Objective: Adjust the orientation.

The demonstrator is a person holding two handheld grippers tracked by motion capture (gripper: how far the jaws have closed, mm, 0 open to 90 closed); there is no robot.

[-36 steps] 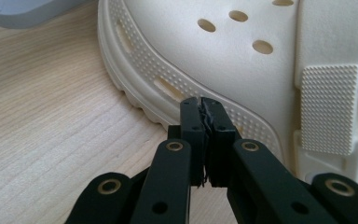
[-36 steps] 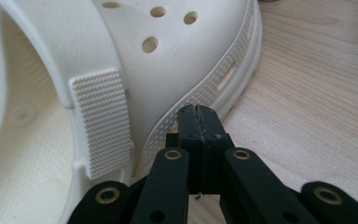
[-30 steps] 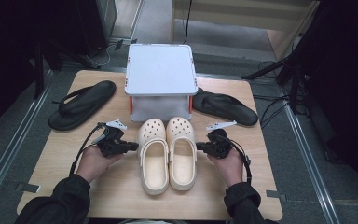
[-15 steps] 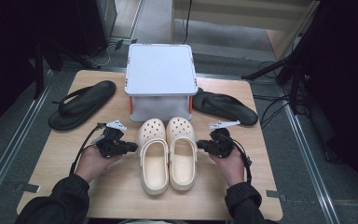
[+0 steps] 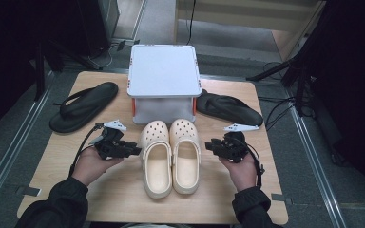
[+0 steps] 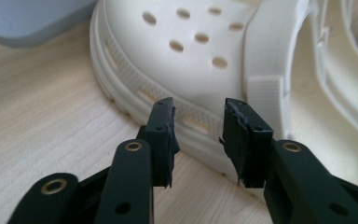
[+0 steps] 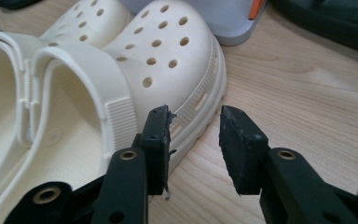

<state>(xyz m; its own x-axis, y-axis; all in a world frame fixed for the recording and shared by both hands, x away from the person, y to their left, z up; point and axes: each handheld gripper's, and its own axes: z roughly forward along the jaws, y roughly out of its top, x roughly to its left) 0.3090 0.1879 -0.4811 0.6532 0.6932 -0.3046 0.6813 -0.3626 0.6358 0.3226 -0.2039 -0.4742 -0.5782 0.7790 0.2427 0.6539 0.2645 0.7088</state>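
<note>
Cream clog pair (image 5: 171, 154) side by side directly before the lidded white box (image 5: 163, 83), unmoved since a second ago; left gripper (image 5: 134, 149) and right gripper (image 5: 210, 145) flanking it, jaws just opened, released, drawn slightly off the soles.

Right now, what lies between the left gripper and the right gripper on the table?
In the high view, the pair of cream clogs lies side by side between the left gripper and the right gripper, toes toward the grey box. Both grippers' jaws have just been opening, holding nothing.
</note>
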